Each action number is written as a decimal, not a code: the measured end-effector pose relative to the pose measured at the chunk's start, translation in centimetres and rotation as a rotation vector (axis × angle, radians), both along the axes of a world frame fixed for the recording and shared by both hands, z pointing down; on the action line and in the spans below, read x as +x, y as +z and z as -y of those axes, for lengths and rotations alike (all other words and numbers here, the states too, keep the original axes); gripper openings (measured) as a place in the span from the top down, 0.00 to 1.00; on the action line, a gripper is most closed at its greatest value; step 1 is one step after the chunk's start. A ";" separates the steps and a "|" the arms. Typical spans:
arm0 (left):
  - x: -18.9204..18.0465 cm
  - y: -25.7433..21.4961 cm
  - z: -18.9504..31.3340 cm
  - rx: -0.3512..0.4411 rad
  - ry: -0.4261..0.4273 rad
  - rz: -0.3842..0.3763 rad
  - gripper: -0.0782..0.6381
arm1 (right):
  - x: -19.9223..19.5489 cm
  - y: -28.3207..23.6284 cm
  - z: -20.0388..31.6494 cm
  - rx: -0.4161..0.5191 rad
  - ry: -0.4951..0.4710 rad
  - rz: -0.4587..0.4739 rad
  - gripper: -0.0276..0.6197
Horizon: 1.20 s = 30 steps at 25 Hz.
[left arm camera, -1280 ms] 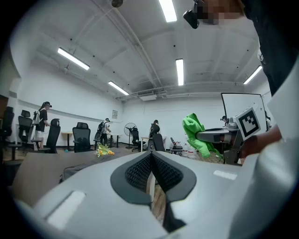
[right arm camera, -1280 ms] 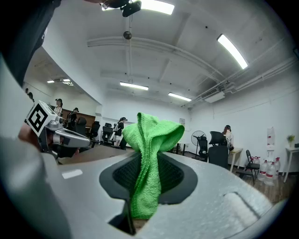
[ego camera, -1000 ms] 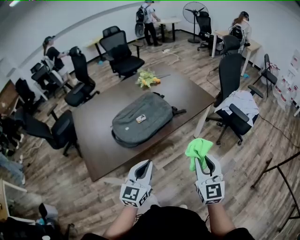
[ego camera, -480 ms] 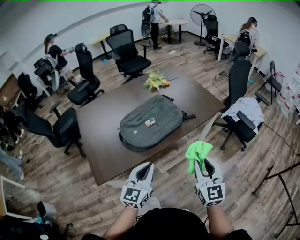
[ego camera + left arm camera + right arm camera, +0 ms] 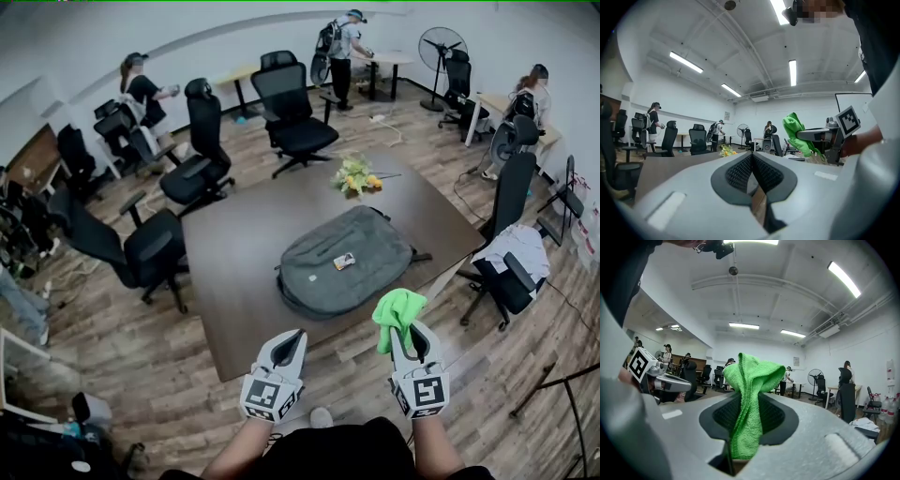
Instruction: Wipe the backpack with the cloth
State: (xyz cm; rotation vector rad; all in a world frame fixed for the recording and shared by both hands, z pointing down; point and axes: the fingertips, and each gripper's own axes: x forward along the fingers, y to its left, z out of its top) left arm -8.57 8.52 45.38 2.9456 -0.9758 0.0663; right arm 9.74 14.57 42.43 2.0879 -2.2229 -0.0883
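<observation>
A grey backpack (image 5: 345, 262) lies flat on the dark brown table (image 5: 234, 253), with a small tag on its top. My right gripper (image 5: 406, 330) is shut on a bright green cloth (image 5: 395, 313) (image 5: 751, 399), which bunches up above the jaws. It hovers off the table's near edge, short of the backpack. My left gripper (image 5: 287, 341) is shut and holds nothing, level with the right one. The left gripper view shows its jaws (image 5: 752, 165) pressed together, with the cloth (image 5: 797, 132) and right gripper off to the right.
A bunch of yellow flowers (image 5: 354, 175) lies at the table's far end. Black office chairs (image 5: 150, 248) ring the table, one at the right (image 5: 513, 272) draped with a pale garment. Several people stand at desks along the far wall. A floor fan (image 5: 439, 49) stands at the back right.
The view has shifted, so the table and backpack now sit further right and lower in frame. Both grippers hold the same pose, the cloth still clamped in the right one.
</observation>
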 end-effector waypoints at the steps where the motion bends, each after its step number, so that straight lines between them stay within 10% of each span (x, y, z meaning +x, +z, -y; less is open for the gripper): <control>1: -0.6 0.1 0.5 -0.002 -0.009 -0.001 0.87 | -0.6 0.3 0.5 -0.007 -0.007 -0.002 0.80; 15: -6.5 0.6 6.2 -0.024 -0.172 -0.034 0.87 | -5.0 1.7 9.1 -0.060 -0.157 -0.062 0.80; 30: -3.5 0.8 14.8 -0.020 -0.309 0.051 0.87 | -5.3 4.5 20.4 -0.180 -0.374 -0.062 0.80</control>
